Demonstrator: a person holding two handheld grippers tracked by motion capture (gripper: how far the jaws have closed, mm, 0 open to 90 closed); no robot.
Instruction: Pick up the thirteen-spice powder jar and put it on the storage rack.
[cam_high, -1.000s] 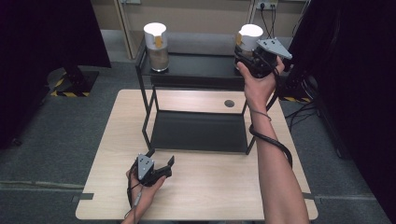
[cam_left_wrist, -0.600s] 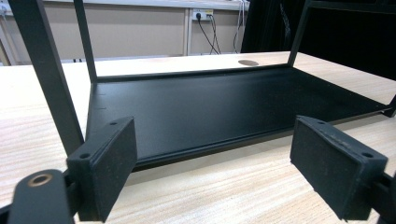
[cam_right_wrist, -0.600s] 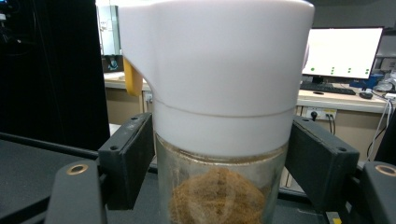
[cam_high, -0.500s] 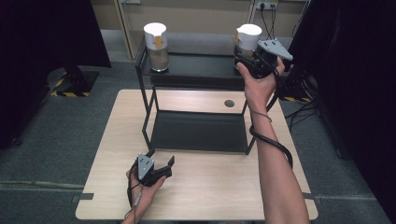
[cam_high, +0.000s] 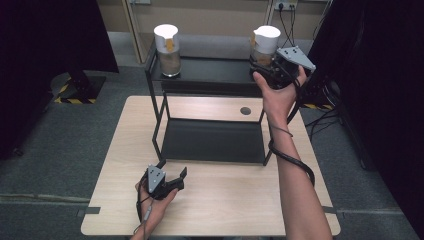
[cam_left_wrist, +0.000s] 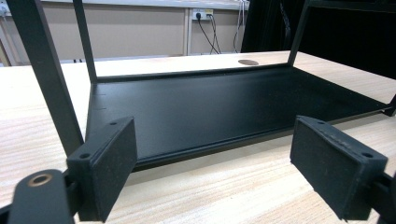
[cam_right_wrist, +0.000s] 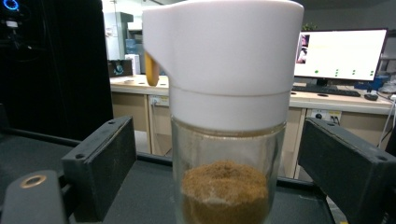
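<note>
A black two-level metal rack (cam_high: 212, 82) stands on the wooden table (cam_high: 125, 135). Two glass jars with white lids and brown powder stand on its top shelf: one at the left (cam_high: 167, 48), one at the right (cam_high: 264, 44). My right gripper (cam_high: 261, 67) is at the right jar (cam_right_wrist: 227, 116); its jaws have just been opening and now stand apart on either side of the glass, off it. My left gripper (cam_high: 172, 171) rests low on the table in front of the rack, open and empty, facing the rack's bottom shelf (cam_left_wrist: 224, 107).
A round grommet hole (cam_high: 245, 110) sits in the table behind the rack's lower shelf. Dark curtains flank both sides. A cable (cam_high: 292, 160) loops round the right forearm. Bare tabletop lies at the front right.
The right gripper's jaws have spread apart from the right jar, which stays on the top shelf. The left gripper has not moved.
</note>
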